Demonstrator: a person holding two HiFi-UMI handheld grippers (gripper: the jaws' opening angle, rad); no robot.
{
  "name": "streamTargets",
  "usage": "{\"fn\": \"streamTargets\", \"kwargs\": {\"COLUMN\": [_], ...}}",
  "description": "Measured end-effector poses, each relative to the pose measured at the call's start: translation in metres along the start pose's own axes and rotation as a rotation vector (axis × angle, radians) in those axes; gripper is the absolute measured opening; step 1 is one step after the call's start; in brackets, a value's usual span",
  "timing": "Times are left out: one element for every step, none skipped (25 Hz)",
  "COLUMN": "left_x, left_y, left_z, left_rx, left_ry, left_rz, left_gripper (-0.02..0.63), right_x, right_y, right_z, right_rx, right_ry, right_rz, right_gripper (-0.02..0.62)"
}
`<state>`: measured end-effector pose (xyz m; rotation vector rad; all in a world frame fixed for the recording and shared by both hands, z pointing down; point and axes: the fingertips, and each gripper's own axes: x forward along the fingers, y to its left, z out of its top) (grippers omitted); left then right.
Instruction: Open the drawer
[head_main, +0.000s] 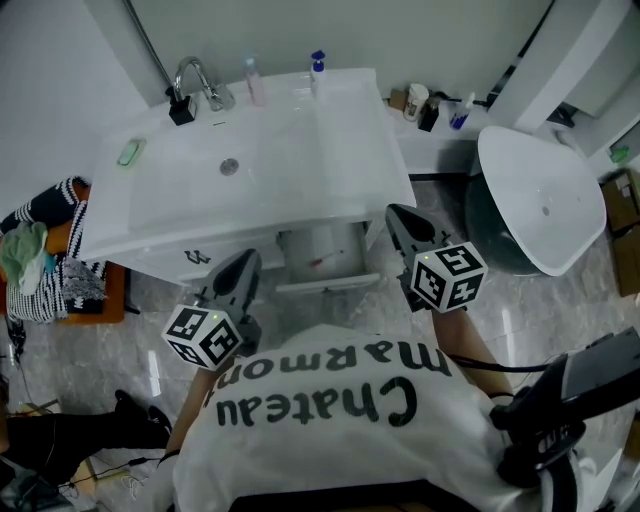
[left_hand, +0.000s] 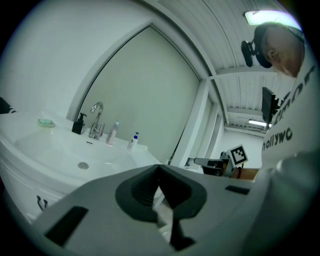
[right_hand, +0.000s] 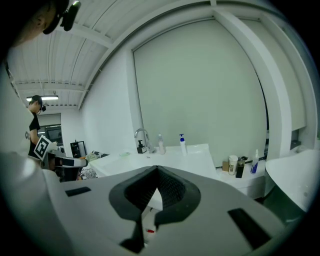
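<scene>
Below the white vanity (head_main: 250, 170), the drawer (head_main: 322, 262) stands pulled out, its white front (head_main: 330, 285) towards me and a small red item inside. My left gripper (head_main: 245, 264) hangs just left of the drawer, apart from it, jaws together and empty. My right gripper (head_main: 396, 216) sits at the vanity's right corner, above and right of the drawer, also shut on nothing. In the left gripper view the left gripper (left_hand: 159, 169) points over the sink. In the right gripper view the right gripper (right_hand: 157, 170) has the drawer (right_hand: 149, 222) showing below its closed tips.
A faucet (head_main: 197, 80), a black dispenser (head_main: 181, 108), two bottles (head_main: 317, 64) and a green soap dish (head_main: 130, 152) stand round the sink. A white toilet bowl (head_main: 545, 200) is at the right, and a stool heaped with clothes (head_main: 45, 265) at the left. A ledge holds a cup (head_main: 415, 100).
</scene>
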<state>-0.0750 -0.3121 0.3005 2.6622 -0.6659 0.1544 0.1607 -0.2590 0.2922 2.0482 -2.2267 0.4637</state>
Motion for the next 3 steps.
{"fn": "streamTargets", "kwargs": {"left_x": [0.0,0.0,0.0], "left_y": [0.0003,0.0006,0.0009], "left_z": [-0.0001,-0.0003,-0.0005], "left_rx": [-0.002,-0.003,-0.004], "left_ry": [0.0,0.0,0.0], "left_rz": [0.001,0.003,0.004], "left_gripper": [0.008,0.008,0.008], "right_x": [0.0001,0.0001,0.0001], "right_y": [-0.0007,-0.0014,-0.002], "right_z": [-0.0002,-0.0003,-0.0005], "right_rx": [-0.001,-0.002,-0.002], "right_ry": [0.001,0.002,0.003], "right_rz": [-0.001,-0.002,-0.003], "right_gripper": [0.009,0.009,0.009]}}
